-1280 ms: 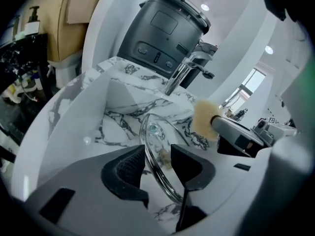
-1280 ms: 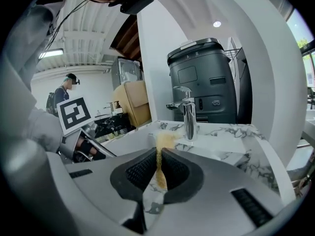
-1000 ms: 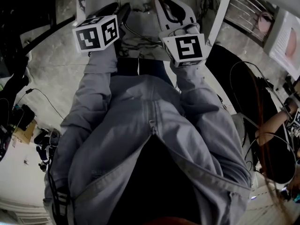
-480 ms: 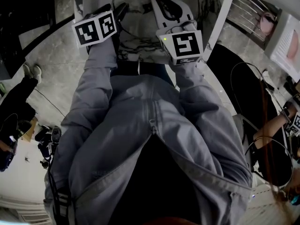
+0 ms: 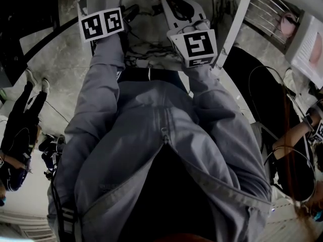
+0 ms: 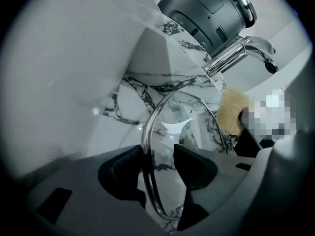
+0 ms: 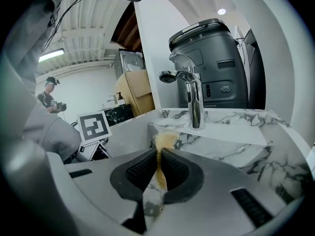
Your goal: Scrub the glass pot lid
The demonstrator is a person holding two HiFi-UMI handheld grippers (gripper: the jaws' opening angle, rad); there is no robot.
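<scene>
The left gripper (image 6: 160,157) jaws, having just been closing slightly, are standing apart with the glass pot lid (image 6: 183,116) upright between them. The right gripper (image 7: 158,162) jaws are clenching a yellow sponge (image 7: 165,141).

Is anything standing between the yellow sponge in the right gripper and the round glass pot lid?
Nothing visible does. The yellow sponge, pinched by the right gripper, is just beside the rim of the round glass pot lid.

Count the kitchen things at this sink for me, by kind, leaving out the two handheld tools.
glass pot lid: 1
yellow sponge: 1
tap: 1
dark appliance: 1
Total: 4
</scene>
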